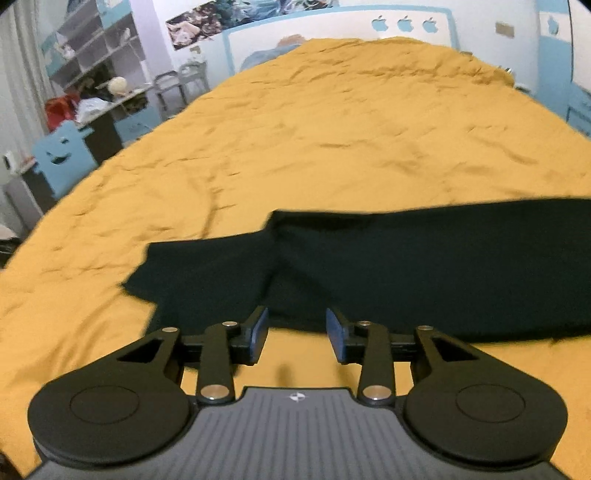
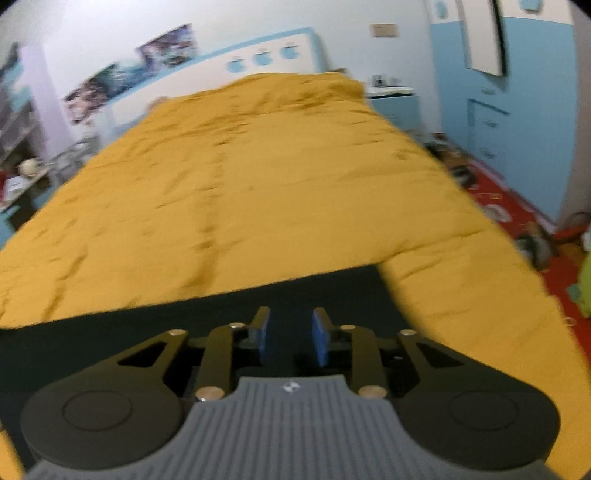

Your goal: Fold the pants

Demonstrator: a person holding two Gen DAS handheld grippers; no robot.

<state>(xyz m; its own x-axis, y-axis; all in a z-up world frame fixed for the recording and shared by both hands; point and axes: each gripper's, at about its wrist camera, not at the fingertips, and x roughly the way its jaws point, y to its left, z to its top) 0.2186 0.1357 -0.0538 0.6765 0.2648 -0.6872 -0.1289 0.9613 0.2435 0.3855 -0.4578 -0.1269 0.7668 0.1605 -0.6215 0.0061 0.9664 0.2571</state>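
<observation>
Mustard-yellow quilted bedspread (image 1: 295, 147) carries flat black fabric pants (image 1: 369, 266); left gripper (image 1: 297, 332) and right gripper (image 2: 290, 334) both gape, empty.

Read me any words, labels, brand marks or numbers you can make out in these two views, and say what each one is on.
No readable words or numbers.
Headboard: three blue apple-shaped symbols, no lettering.
Left gripper and right gripper: a small round emblem on each grey body, no text.
Wall posters: pictures only, too blurred for any text.
Blue chair: a cut-out smiley face, no text.
</observation>
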